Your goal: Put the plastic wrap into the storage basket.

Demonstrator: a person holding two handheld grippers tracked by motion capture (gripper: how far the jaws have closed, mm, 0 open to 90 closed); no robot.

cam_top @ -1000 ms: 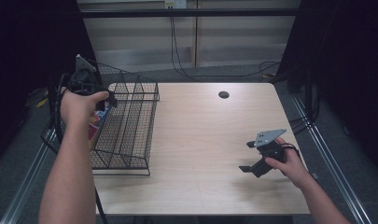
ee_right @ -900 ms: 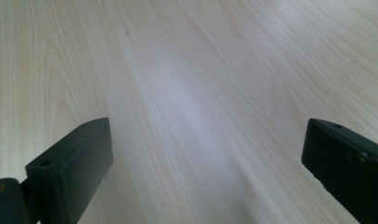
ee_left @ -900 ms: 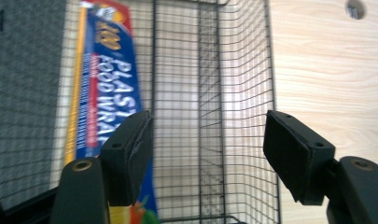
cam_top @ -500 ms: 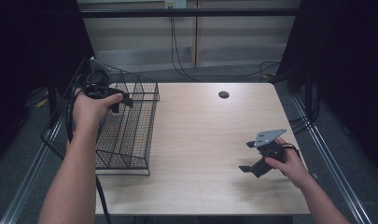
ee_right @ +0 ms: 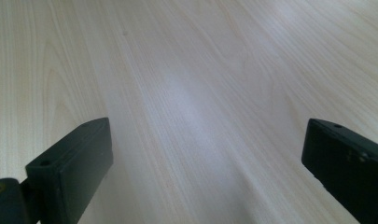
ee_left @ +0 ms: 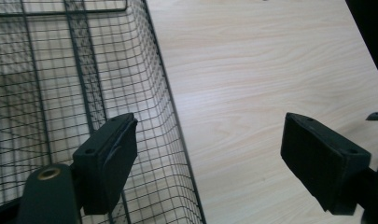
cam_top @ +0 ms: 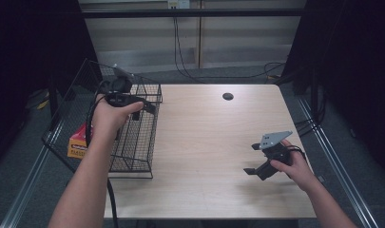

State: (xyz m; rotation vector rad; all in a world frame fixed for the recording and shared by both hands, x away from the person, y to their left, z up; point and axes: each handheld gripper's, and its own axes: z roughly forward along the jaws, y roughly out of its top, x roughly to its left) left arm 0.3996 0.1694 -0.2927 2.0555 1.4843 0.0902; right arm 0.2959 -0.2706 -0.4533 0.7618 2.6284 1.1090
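At the surface's left edge, I am hovering the left gripper (cam_top: 145,105) over the basket (cam_top: 133,147), fingers (ee_left: 109,158) wide open and empty. I judge the basket light, stiff and snaggy: best pinched by its top rim. A box (cam_top: 78,142) is half-hidden behind mesh. The right gripper (cam_top: 254,159) is idling open.

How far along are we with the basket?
Done, it seems: a red and yellow box lies at the left end of the wire basket. In hand: nothing; the left tongs are open above the basket's right wall, and the right tongs are open, low over bare table. Left: nothing else to load is in view.
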